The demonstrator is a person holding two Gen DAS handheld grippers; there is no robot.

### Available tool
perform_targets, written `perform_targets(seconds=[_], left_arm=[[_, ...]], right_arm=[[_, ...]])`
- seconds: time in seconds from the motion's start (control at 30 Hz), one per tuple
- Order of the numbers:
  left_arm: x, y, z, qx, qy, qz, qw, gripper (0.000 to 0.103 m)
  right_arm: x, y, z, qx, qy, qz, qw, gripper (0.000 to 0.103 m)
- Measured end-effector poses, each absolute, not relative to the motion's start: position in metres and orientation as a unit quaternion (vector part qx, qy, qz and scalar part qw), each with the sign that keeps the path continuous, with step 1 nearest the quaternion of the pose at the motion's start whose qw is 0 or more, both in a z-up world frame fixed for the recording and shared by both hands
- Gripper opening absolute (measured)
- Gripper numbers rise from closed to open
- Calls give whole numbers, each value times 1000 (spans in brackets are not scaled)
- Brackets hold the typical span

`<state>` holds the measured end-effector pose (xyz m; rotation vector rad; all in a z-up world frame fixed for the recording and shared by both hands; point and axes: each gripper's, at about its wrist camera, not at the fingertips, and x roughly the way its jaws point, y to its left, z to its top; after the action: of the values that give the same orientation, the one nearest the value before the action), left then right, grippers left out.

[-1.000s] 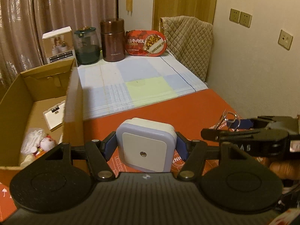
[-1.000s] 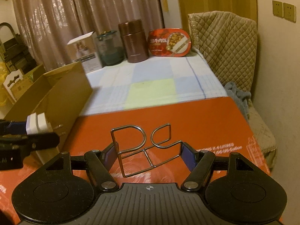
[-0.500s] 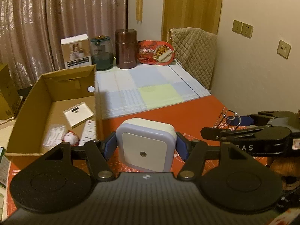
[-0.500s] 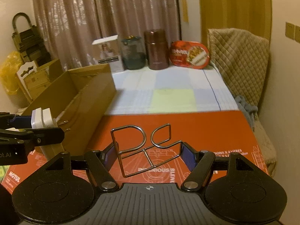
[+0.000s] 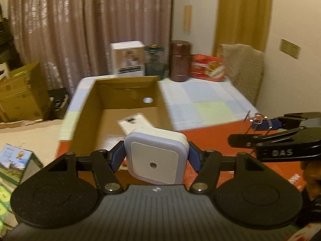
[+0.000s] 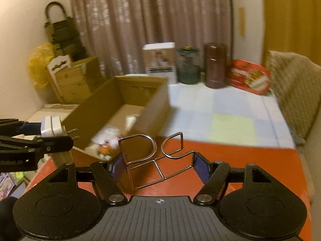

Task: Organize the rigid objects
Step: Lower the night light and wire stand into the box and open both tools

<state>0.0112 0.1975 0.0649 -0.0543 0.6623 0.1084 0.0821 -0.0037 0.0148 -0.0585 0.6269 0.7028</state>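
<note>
While both loads are held clear of the red worktop (image 6: 230, 160), neither has yet gone into the cardboard box (image 5: 90, 108), which stands open at the worktop's left edge.

Left gripper (image 5: 156, 158): jaws closed on the plug-in night light (image 5: 155, 159), blue pads bearing on its two opposite flat sides. The right wrist view shows the same unit side-on, its two metal prongs pointing away from the gripper toward the box. It appears to be a rigid plastic shell, light, with smooth rounded edges; I judge it liable to slip if gripped at the corners, so the flat sides are the sound hold. The prongs should not be used as a hold.

Right gripper (image 6: 160, 160): jaws closed on the wire puzzle (image 6: 152, 156), pads pressing on its outer wire runs at either side. It is thin bent metal, stiff and light, with little surface for the pads; I judge it may pivot or twist in the grip. The loops could snag on the box wall when lowered.

Box contents: a flat white item (image 5: 134, 123) and small packets, partly blurred. Free floor remains toward the box's far end.
</note>
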Motion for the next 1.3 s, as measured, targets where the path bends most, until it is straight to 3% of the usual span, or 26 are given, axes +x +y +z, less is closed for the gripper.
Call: perform_targets(seconds=[0.33,0.87,1.07,1.3], left_arm=[[55,286,51,-31,347,83,934,61],[88,316,8,-30,376,69,924,61],[93,320,-2,-35,380,73,922,61],[91,320,5,-49,365,81,926,61]], right_arm=[[123,96,1,-110,301,419,849,68],[155,157,-40,-229,273,452,818,69],[163,158,-46,-247,260,437,825,69],[172,128,-30,-194,252,394,862,78]])
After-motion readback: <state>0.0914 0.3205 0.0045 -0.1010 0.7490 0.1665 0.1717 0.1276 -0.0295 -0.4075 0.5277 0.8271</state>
